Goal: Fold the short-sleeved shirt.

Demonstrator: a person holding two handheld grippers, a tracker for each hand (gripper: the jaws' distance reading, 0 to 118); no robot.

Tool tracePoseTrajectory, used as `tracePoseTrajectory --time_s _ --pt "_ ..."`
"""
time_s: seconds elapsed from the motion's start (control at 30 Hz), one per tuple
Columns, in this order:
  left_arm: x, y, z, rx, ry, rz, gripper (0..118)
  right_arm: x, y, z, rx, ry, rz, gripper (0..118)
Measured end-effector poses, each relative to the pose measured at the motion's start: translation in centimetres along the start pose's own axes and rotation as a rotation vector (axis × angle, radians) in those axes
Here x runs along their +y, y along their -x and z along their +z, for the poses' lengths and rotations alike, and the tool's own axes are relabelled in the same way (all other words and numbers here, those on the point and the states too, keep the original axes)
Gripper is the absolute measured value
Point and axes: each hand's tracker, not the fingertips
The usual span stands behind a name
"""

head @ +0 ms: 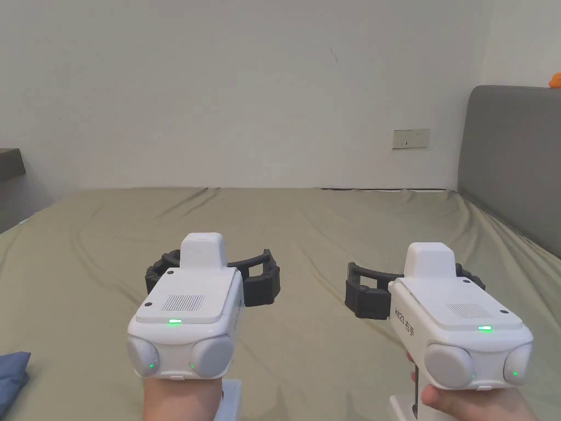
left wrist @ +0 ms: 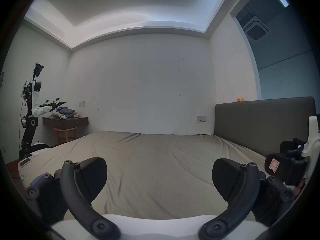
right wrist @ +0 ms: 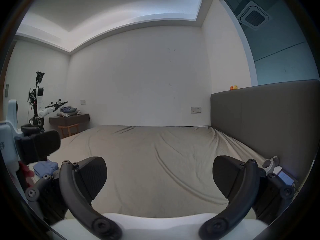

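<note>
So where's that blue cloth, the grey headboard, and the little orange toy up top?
Blue cloth [head: 12, 378], head view, on its folded bulk at the bed's near left edge.
Grey headboard [right wrist: 259, 122], right gripper view, on its flat front face.
Orange toy [right wrist: 233, 87], right gripper view, on its body atop the headboard.

A matt olive cloth bedsheet [head: 307, 230], softly creased, covered the bed. The left gripper [head: 216, 274] and right gripper [head: 413, 285] wore smooth, slightly glossy white plastic shells with matt black ribbed pads [left wrist: 91, 178]. The grey headboard [head: 512, 159] looked matt, upholstered.
</note>
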Motion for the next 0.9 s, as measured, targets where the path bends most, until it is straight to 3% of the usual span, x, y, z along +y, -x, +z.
tracePoseTrajectory --time_s 0.03,0.07,0.13,0.17,0.23,0.27,0.47,0.9 --pt "-0.01 0.07 -0.06 0.001 0.001 0.003 118 -0.39 -0.02 0.03 0.016 0.057 -0.086 118" --pt "-0.02 0.13 -0.13 0.005 0.003 0.004 118 -0.01 -0.08 0.19 0.011 0.024 -0.056 118" --pt "-0.01 0.22 -0.09 0.01 0.008 0.007 118 -0.08 -0.1 0.08 0.011 0.054 -0.074 118" --pt "-0.01 0.35 -0.12 0.007 0.009 0.009 118 -0.05 0.26 -0.08 0.024 0.053 -0.041 118" --pt "-0.08 0.38 -0.1 0.011 0.01 0.006 118 0.33 0.63 -0.08 -0.052 -0.042 0.091 118" --pt "-0.1 0.45 -0.09 0.012 0.007 0.005 118 0.1 0.58 -0.04 -0.02 -0.001 0.049 118" --pt "-0.08 0.63 -0.14 0.018 0.009 0.005 118 0.0 0.35 0.15 -0.011 0.013 -0.006 118" --pt "-0.06 0.83 0.25 0.029 0.0 0.005 118 -0.01 0.3 0.09 -0.035 -0.002 0.031 118"
